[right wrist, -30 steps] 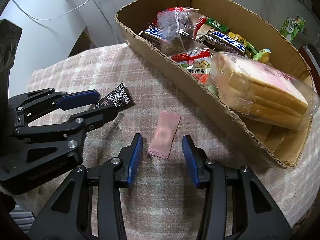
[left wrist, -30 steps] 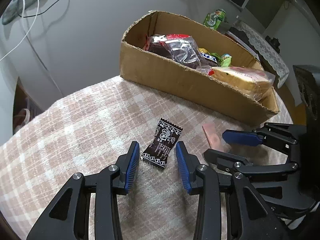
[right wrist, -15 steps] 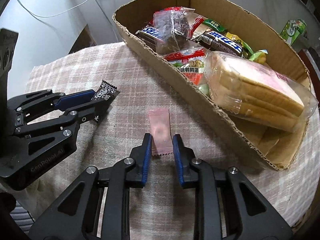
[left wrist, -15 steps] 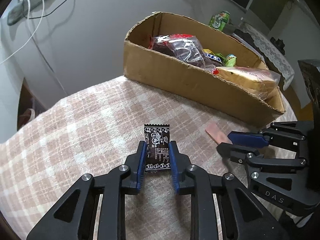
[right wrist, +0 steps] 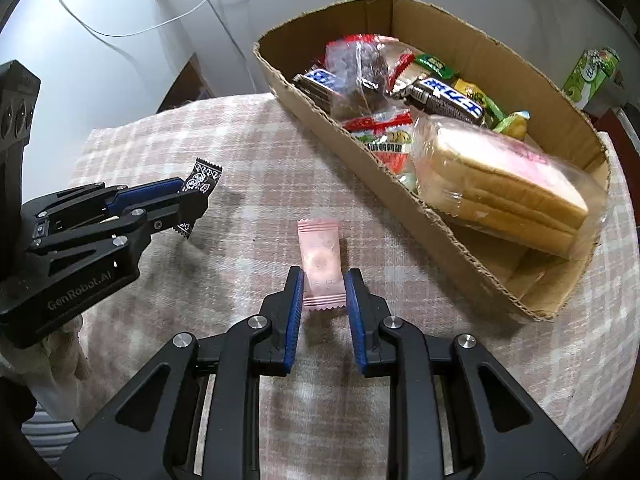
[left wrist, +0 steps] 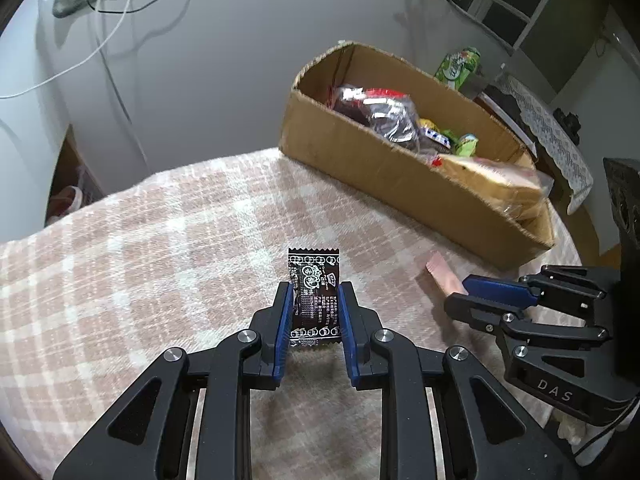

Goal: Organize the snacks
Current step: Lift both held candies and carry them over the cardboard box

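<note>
Pinching a small sachet each, both tongs hold their loads just clear of the checked cloth on the worktop (left wrist: 152,240). The left tongs (left wrist: 314,312) clamp the black printed sachet (left wrist: 314,280) by its long edges, with the upper half standing free above the blue pads (left wrist: 285,320). The right tongs (right wrist: 323,292) clamp the pink sachet (right wrist: 320,256) the same way, and its upper end is likewise unsupported. The cardboard box (right wrist: 440,216), the likely destination, stands beyond both tools and already holds a bagged loaf of sliced bread (right wrist: 500,176) and several wrapped bars. Several faults appear possible from this state. Each grip acts on thin, slippery film over a narrow contact strip, so a quick swing or a wrist roll could let a sachet pivot or slide out and drop onto the cloth. The two tools work near each other, so converging paths toward the box could bring the frames into contact and jar one load loose. The near wall of the box has a ragged, raised edge; a low approach could snag a projecting sachet end and strip it from the pads. A release over the sloping bread bag could let a sachet slide off toward the open, low end of the box.
</note>
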### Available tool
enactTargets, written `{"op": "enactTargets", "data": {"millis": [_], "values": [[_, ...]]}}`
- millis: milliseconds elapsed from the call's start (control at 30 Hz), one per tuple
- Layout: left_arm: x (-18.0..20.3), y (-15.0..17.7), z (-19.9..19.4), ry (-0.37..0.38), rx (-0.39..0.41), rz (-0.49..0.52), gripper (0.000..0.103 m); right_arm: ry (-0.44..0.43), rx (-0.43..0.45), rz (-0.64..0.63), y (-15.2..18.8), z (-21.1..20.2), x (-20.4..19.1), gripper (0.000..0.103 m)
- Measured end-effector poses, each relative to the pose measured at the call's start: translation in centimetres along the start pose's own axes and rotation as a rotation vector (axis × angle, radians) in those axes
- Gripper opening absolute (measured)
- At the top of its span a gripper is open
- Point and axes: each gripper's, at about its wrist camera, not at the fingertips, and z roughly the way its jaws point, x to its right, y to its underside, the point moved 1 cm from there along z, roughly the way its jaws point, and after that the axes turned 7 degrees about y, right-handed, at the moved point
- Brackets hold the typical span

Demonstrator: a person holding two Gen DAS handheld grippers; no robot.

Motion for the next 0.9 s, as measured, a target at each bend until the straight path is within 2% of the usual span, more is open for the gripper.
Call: {"op": "enactTargets", "data": {"millis": [467, 700, 900], "values": [[3.5, -2.0, -3.7, -0.008, 0.076, -0.033, 0.021, -0.05, 0.093, -0.041, -1.0, -7.1, 1.7, 0.022], [5.6, -3.5, -4.4, -0.017, 0.107, -0.034, 0.021, -0.049, 0.134, -0.056, -2.8, -9.1, 3.8, 0.022], [7.4, -5.4, -4.2, -0.02, 0.128, -0.016, 0.021, -0.016, 0.164, -0.058, -4.7, -9.5, 6.5, 0.022]]}}
